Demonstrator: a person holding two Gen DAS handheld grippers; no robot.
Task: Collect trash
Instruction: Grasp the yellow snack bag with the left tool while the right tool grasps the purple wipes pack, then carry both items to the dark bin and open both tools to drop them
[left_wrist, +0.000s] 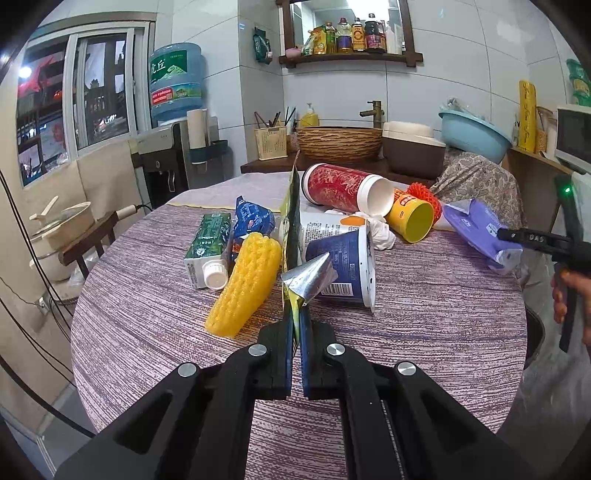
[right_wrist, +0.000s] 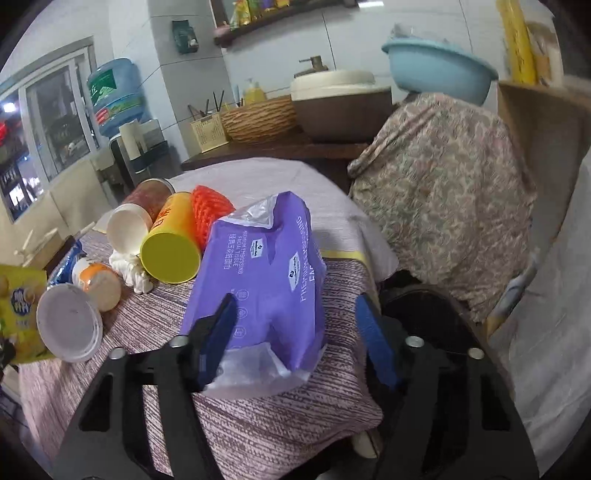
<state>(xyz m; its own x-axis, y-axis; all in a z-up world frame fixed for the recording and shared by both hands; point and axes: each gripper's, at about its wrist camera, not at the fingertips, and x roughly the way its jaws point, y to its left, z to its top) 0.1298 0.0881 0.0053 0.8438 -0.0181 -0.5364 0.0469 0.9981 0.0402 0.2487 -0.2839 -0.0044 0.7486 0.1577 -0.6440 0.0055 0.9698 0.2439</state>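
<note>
- Purple plastic facial-tissue pack (right_wrist: 273, 280): lies at the round table's (right_wrist: 258, 435) right edge, long axis running straight away from the right gripper (right_wrist: 295, 354), whose blue pads stand wide on either side of its near end, not yet closed.
- Right gripper is nearer to it; the left is well apart.
- Left gripper (left_wrist: 295, 354): clamped narrow on a yellow foil wrapper (left_wrist: 293, 258), standing on edge.
- Yellow cup (right_wrist: 173, 243) touches the pack's left side; beyond the pack's right side the table falls away.
</note>
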